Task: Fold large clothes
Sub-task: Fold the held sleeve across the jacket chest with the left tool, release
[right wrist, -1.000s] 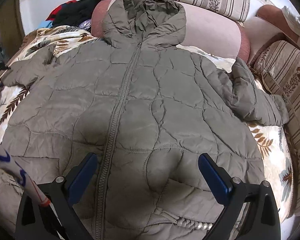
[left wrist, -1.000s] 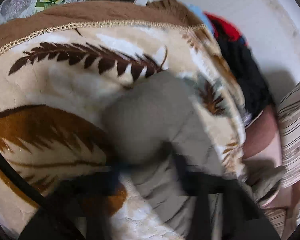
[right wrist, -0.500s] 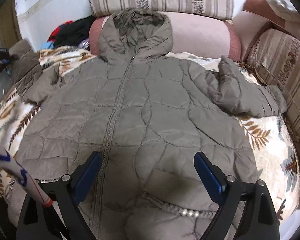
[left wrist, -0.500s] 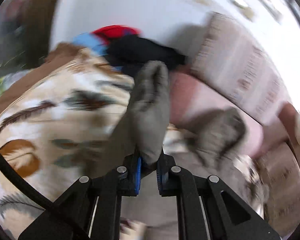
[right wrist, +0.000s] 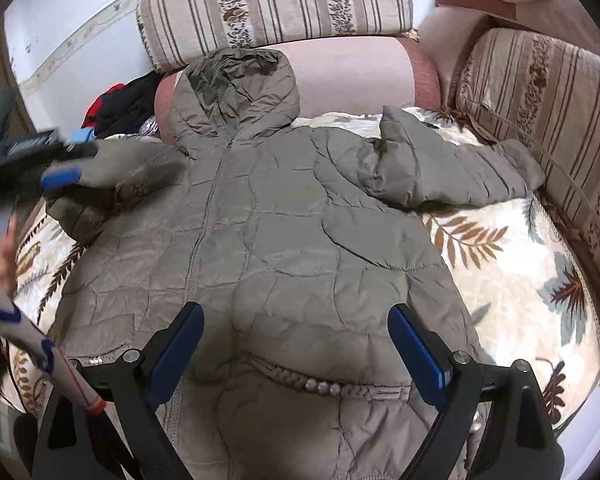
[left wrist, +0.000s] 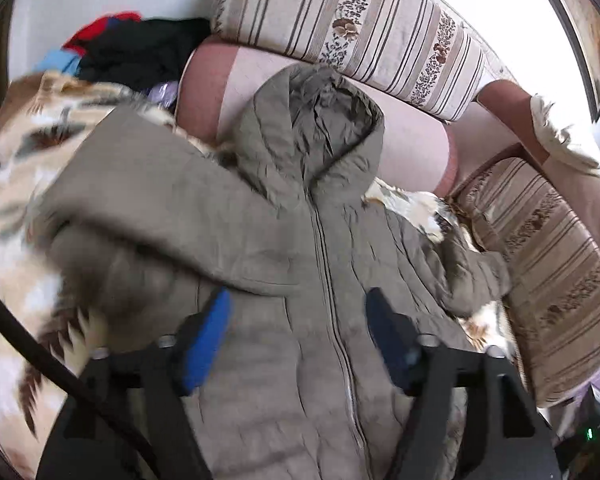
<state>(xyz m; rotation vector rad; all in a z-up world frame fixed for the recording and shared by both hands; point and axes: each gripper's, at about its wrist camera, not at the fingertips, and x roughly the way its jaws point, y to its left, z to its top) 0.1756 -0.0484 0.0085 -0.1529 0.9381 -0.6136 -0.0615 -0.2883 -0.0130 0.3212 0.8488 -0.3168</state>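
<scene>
An olive quilted hooded jacket [right wrist: 300, 240] lies zipped, front up, on the leaf-patterned blanket [right wrist: 520, 280]. Its left sleeve [left wrist: 160, 208] is folded in across the chest, blurred. My left gripper [left wrist: 296, 304] hovers over the chest just behind that sleeve, its jaws opening, nothing between the blue pads. In the right wrist view the left gripper [right wrist: 74, 158] shows at the left edge beside the sleeve [right wrist: 132, 168]. My right gripper [right wrist: 294, 314] stands open above the jacket's hem, empty. The right sleeve [right wrist: 460, 176] lies spread out to the right.
Striped cushions [right wrist: 268, 4] and a pink bolster [right wrist: 352, 76] back the blanket, with another striped cushion [right wrist: 548, 120] at the right. A pile of black and red clothes [right wrist: 120, 104] sits at the back left. A person's hand [right wrist: 4, 252] is at the left edge.
The left gripper carried the left sleeve up off the blanket and in over the jacket's chest, then its jaws opened and let it go. The right gripper shifted slightly and stayed open.
</scene>
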